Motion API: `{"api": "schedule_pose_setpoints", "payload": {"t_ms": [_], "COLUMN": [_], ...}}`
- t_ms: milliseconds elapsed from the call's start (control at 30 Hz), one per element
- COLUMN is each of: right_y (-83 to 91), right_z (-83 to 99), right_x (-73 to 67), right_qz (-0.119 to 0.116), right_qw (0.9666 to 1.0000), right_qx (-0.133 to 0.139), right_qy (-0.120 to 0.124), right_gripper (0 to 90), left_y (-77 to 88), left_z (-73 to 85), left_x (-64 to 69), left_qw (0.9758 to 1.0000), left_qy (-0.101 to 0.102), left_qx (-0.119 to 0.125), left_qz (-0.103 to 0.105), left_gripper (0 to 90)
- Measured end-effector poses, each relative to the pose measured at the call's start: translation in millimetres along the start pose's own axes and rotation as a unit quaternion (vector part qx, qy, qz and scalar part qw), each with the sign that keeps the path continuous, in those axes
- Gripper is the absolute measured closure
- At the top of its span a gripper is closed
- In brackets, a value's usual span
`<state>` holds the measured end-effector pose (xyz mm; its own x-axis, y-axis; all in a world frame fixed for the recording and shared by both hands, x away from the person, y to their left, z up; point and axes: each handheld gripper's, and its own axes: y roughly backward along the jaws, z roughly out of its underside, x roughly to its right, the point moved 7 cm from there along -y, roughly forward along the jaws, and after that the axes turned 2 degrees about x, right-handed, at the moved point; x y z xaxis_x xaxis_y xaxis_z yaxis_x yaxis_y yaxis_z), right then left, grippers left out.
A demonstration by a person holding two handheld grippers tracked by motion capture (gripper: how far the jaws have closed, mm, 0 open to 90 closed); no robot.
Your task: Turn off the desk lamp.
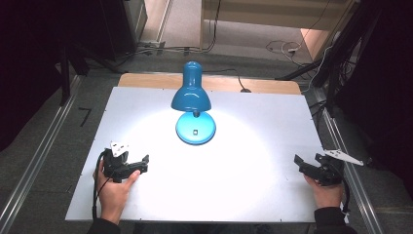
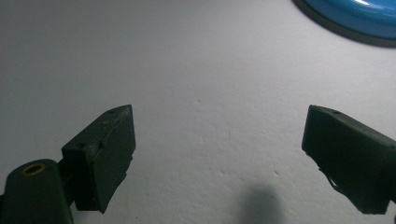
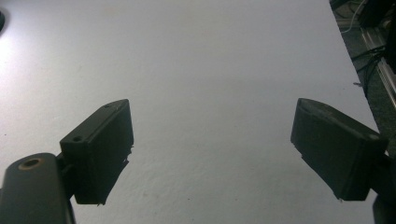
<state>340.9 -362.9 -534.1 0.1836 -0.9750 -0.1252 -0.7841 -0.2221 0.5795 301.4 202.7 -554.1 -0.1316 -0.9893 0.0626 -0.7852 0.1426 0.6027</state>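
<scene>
A blue desk lamp (image 1: 191,92) stands at the middle back of the white table (image 1: 243,122), lit, its shade bent down over its round blue base (image 1: 196,128). My left gripper (image 1: 141,164) rests low at the front left, held by a hand, jaws wide open with nothing between them. In the left gripper view my left gripper (image 2: 219,154) points over bare table, with the lamp base (image 2: 359,18) at the top right. My right gripper (image 1: 298,161) sits at the front right edge, also held by a hand. In the right gripper view my right gripper (image 3: 212,149) stands open and empty.
The lamp's cord (image 1: 234,78) runs off the back of the table. Metal rails (image 1: 44,151) flank the table on both sides. Cables (image 1: 282,48) lie on the floor behind. The table's right edge (image 3: 355,84) lies close to my right gripper.
</scene>
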Motion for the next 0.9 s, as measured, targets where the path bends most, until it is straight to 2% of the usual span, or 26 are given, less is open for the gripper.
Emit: {"api": "schedule_pose_setpoints", "payload": {"t_ms": [300,900], "right_y": [-1.1,-2.0], "right_z": [0.0,0.6], "right_x": [-1.6,-1.0], "right_qz": [-0.001,0.001], "right_qw": [1.0000,1.0000], "right_qx": [-0.002,-0.004], "right_qy": [0.004,0.007], "right_gripper": [11.7,11.7], "left_y": [6.2,4.4], "left_z": [-7.3,-19.1], "left_x": [5.7,21.2], "left_qw": [0.9993,0.9978], "left_qy": [0.025,0.037], "left_qx": [0.017,0.031], "left_qz": [0.021,0.045], "left_gripper": [10.4,10.4]}}
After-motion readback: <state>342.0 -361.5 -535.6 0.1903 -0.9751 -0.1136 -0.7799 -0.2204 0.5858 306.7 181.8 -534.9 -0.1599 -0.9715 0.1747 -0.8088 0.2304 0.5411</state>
